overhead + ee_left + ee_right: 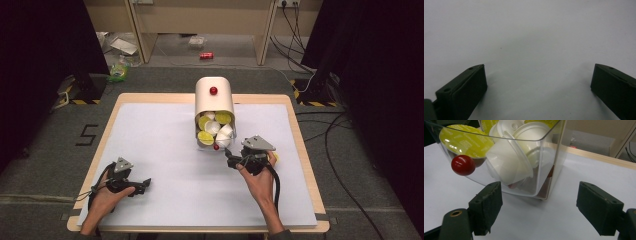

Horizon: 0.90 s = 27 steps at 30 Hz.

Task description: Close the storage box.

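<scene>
The right gripper point(231, 158) is hovering with jaws spread and empty at five o'clock from the capsule container point(215, 116); nothing taken yet. The left gripper point(145, 184) is resting open, empty.

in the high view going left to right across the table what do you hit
left gripper → clear container of capsules → right gripper

Beyond the right gripper point(539, 202), the clear bin point(549, 157) is cut off at the top edge, hiding most capsules point(509, 165); their lid print is unreadable.
</scene>
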### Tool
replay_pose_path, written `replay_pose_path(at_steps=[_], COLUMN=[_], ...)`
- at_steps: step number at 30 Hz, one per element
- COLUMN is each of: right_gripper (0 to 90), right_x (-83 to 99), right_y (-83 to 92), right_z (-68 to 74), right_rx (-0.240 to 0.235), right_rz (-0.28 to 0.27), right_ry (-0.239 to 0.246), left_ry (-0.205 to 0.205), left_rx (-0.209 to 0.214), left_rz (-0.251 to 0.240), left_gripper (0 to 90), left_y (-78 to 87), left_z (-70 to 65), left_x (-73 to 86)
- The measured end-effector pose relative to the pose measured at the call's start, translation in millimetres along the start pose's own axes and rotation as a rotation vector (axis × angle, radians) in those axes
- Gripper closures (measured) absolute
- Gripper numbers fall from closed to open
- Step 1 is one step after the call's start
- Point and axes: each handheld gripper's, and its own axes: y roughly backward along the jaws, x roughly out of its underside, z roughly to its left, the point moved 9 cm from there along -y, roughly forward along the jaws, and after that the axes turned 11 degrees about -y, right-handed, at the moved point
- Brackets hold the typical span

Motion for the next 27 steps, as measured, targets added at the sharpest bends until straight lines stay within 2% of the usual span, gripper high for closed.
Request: replay_pose_path(at_steps=[19, 27], right_gripper=[17.6, 17.1], right_x=[-3.9, -5.9], right_y=[-6.0, -8.3], right_z=[-2.2, -3.0], right_rx=[0.005, 0.016], right_rz=[0.001, -0.002], right_ry=[-0.015, -0.006], left_ry=[0.0, 0.0], left_rx=[0.0, 0.0], left_rz=[0.0, 0.0], left_gripper=[0.0, 0.0], left_y=[0.0, 0.0], left_z=[0.0, 0.0], left_x=[0.0, 0.0])
